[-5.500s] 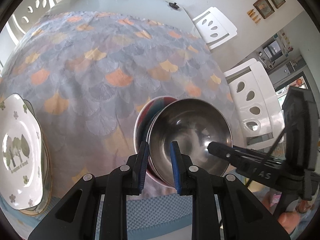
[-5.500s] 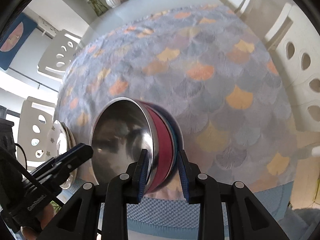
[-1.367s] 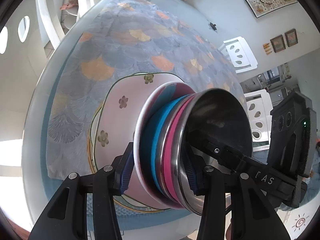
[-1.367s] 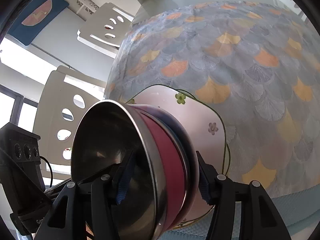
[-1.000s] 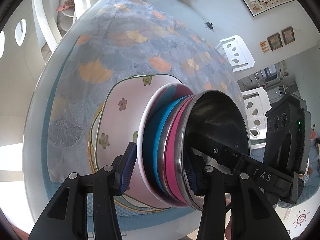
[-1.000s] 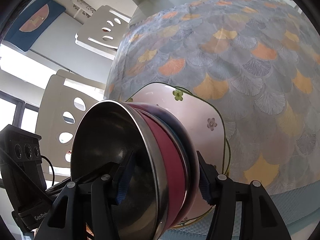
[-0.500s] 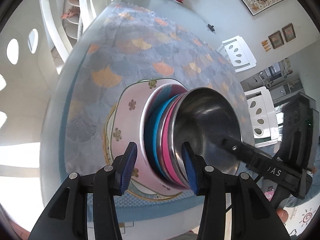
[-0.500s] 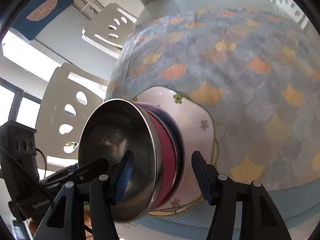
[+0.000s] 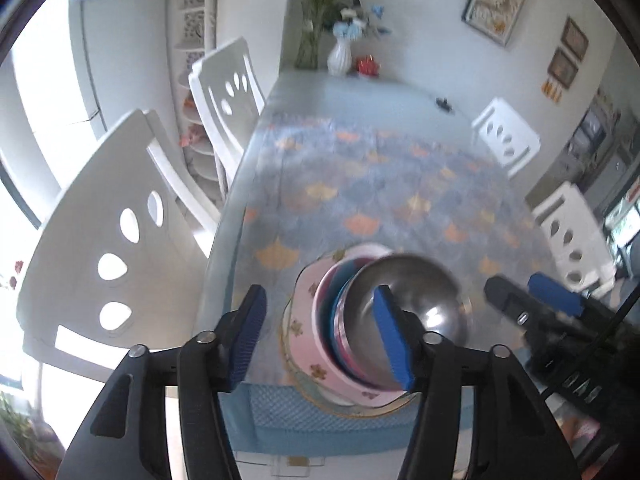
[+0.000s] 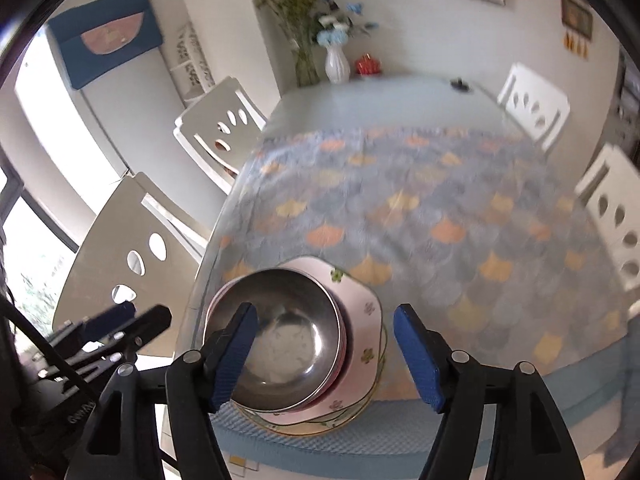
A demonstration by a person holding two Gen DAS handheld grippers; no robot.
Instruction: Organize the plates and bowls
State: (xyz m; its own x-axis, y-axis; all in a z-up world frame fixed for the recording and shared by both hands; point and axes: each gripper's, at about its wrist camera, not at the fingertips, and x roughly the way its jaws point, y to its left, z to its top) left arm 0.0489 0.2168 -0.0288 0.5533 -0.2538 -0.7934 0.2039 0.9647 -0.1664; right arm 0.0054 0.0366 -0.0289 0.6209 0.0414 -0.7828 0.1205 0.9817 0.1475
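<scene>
Lifted both off the bowl stack (image 10: pixel 280 340) since a second ago, when each was clamped on its rim. Now sitting alone on the flowered plates (image 10: pixel 366 320) at the near left corner of the worktop (image 10: pixel 400 96). Left gripper (image 9: pixel 320 332) and right gripper (image 10: pixel 326 354) hovering above, jaws opening, nothing pinched between. Kinda blurry all round.

Top bowl (image 10: pixel 280 344) is shiny polished steel, sitting on glossy glazed floral plates (image 10: pixel 366 320). My desk (image 10: pixel 384 96) looks like smooth glass over a soft matt patterned cloth (image 10: pixel 420 208).
</scene>
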